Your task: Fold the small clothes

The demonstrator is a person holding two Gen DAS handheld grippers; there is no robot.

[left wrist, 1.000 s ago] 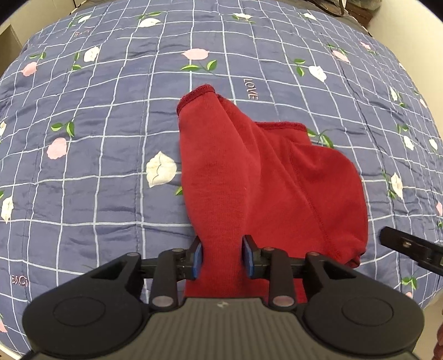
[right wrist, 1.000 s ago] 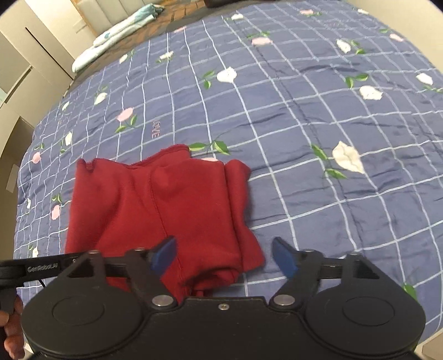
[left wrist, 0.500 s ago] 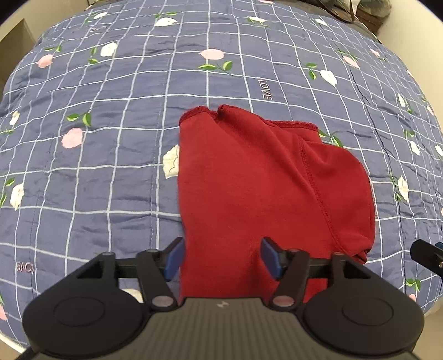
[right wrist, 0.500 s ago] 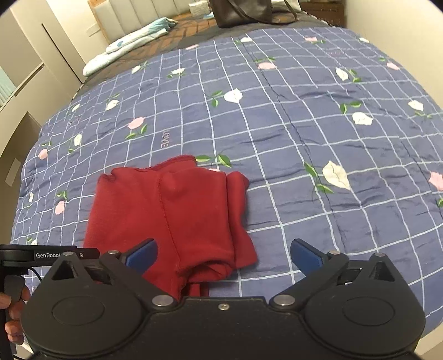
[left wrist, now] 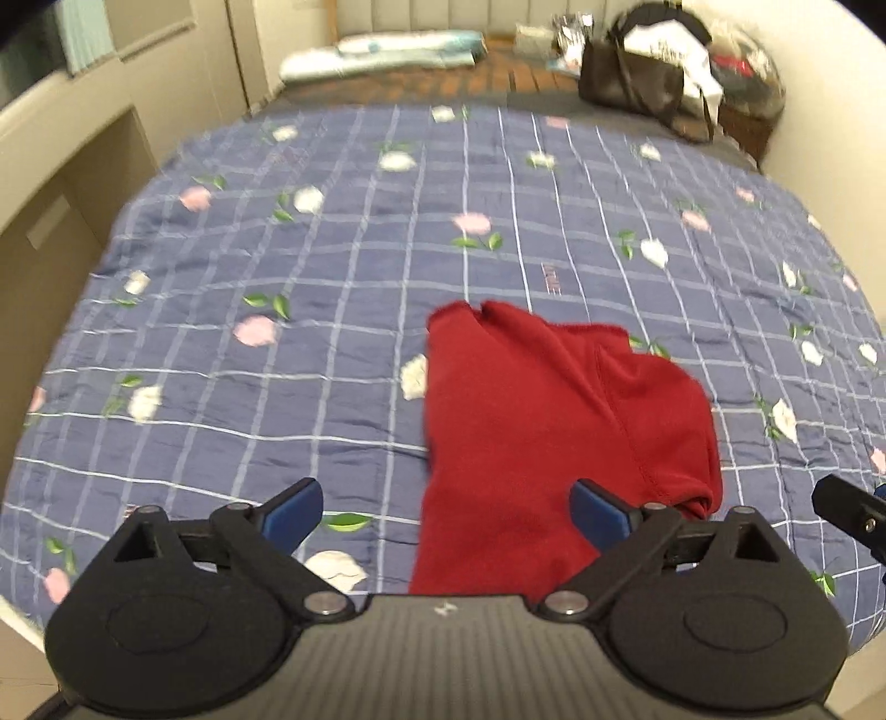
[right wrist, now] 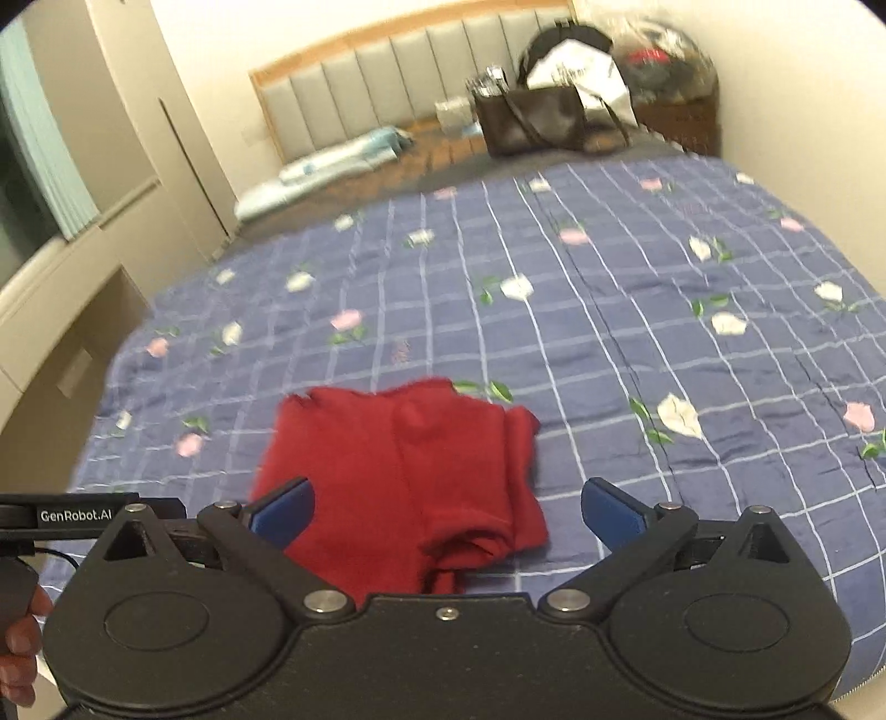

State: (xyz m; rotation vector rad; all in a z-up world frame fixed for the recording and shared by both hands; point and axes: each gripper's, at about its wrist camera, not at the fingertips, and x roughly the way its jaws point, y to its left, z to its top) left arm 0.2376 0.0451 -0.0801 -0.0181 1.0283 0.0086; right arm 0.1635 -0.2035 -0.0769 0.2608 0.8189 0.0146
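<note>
A small dark red garment (left wrist: 531, 421) lies folded on the blue checked floral bedspread (left wrist: 310, 354). In the left wrist view my left gripper (left wrist: 446, 515) hangs wide open above the garment's near edge, holding nothing. In the right wrist view the same red garment (right wrist: 404, 471) lies just ahead, and my right gripper (right wrist: 446, 512) is also wide open and empty above its near end. The left gripper's black body (right wrist: 88, 515) shows at the left edge of the right wrist view, with a hand (right wrist: 19, 648) below it.
A dark handbag (right wrist: 531, 124) and bags (right wrist: 659, 61) sit near the padded headboard (right wrist: 410, 94). A pale folded blanket (left wrist: 382, 52) lies at the bed's far end. Cabinets (right wrist: 66, 310) stand to the left. The bedspread (right wrist: 664, 310) spreads wide to the right.
My left gripper let go of the red garment, opened wide and drew back and up. The right gripper opened wider and also pulled away, so both views now show the headboard.
</note>
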